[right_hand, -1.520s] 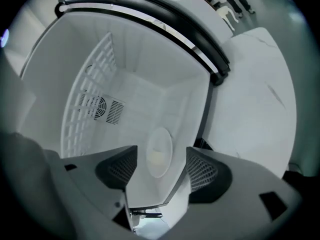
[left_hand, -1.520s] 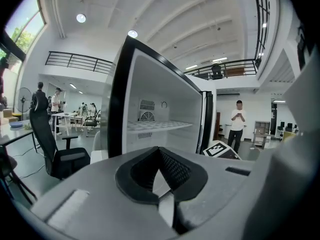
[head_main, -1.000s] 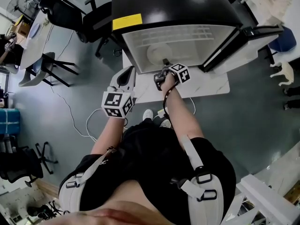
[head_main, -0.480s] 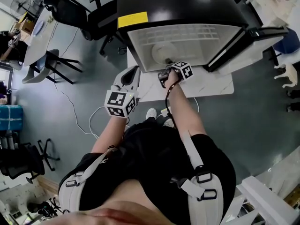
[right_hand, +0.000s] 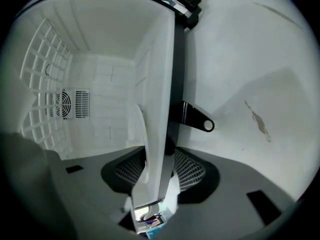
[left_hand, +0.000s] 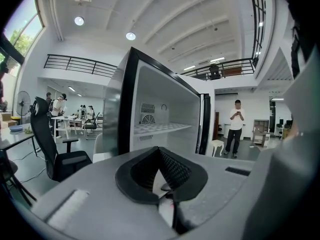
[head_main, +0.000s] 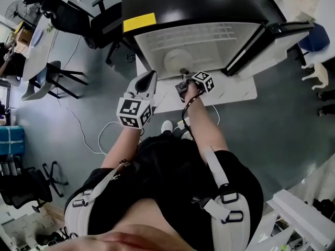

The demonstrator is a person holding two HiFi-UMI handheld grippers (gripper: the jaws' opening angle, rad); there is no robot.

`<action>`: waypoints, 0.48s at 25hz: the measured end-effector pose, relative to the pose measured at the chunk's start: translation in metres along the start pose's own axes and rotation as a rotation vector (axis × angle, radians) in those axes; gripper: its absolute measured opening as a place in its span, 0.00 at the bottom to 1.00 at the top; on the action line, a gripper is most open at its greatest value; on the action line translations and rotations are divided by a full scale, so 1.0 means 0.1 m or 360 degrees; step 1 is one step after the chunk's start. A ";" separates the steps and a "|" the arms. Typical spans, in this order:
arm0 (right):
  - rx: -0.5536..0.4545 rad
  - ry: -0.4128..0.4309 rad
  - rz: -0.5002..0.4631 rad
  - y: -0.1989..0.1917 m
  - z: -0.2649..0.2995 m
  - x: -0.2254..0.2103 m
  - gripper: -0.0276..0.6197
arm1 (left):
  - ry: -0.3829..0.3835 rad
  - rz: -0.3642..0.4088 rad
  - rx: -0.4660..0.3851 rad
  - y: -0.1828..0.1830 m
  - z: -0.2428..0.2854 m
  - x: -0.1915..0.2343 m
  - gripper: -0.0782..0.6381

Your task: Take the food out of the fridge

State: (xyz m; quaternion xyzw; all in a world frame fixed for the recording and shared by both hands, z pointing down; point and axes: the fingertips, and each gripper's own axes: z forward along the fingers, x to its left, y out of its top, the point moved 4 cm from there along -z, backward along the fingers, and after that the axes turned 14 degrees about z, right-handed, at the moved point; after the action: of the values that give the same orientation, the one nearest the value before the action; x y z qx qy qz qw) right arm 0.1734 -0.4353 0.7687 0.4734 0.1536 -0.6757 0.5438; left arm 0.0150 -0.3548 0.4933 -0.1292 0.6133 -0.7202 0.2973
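A black mini fridge [head_main: 199,4] stands on a white table [head_main: 230,90] with its door [head_main: 267,43] swung open to the right. A round white plate [head_main: 175,60] lies on the fridge floor under a wire shelf [head_main: 204,35]. No food shows on it from here. My right gripper [head_main: 183,75] reaches into the fridge mouth. Its jaws are closing, and in the right gripper view the rim of the plate [right_hand: 142,124] fills the gap of the right gripper [right_hand: 157,176], with both pads against it. My left gripper [head_main: 146,80] hovers shut and empty at the fridge's left front corner [left_hand: 162,184].
A black door hinge bracket [right_hand: 197,120] juts out at the fridge's lower front edge. Office chairs [head_main: 78,14] and a desk [head_main: 36,41] stand to the left, and cables [head_main: 89,135] lie on the floor. A person [left_hand: 235,126] stands beyond the fridge [left_hand: 150,109], near a white stool [left_hand: 216,146].
Both grippers stay about where they were in front of the fridge. Only the head view has shifted slightly.
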 end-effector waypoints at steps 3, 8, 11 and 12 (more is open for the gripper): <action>0.0082 0.0104 0.0065 0.00 -0.04 -0.04 0.28 | -0.0029 -0.0005 -0.0021 0.05 0.05 -0.04 0.11; 0.0119 0.0182 0.0032 -0.01 -0.12 -0.02 0.11 | -0.0074 0.0003 -0.0043 0.10 0.13 -0.11 0.11; 0.0148 0.0245 -0.0018 -0.03 -0.19 0.03 0.08 | -0.0100 0.0008 -0.0053 0.12 0.16 -0.15 0.11; 0.0153 0.0266 -0.0032 -0.03 -0.21 0.04 0.08 | -0.0107 0.0008 -0.0056 0.13 0.17 -0.16 0.11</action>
State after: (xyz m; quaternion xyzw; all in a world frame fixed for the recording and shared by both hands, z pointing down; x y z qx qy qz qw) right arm 0.1810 -0.4212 0.7537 0.5521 0.1704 -0.6460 0.4988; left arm 0.0404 -0.3604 0.4875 -0.1569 0.6159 -0.7038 0.3172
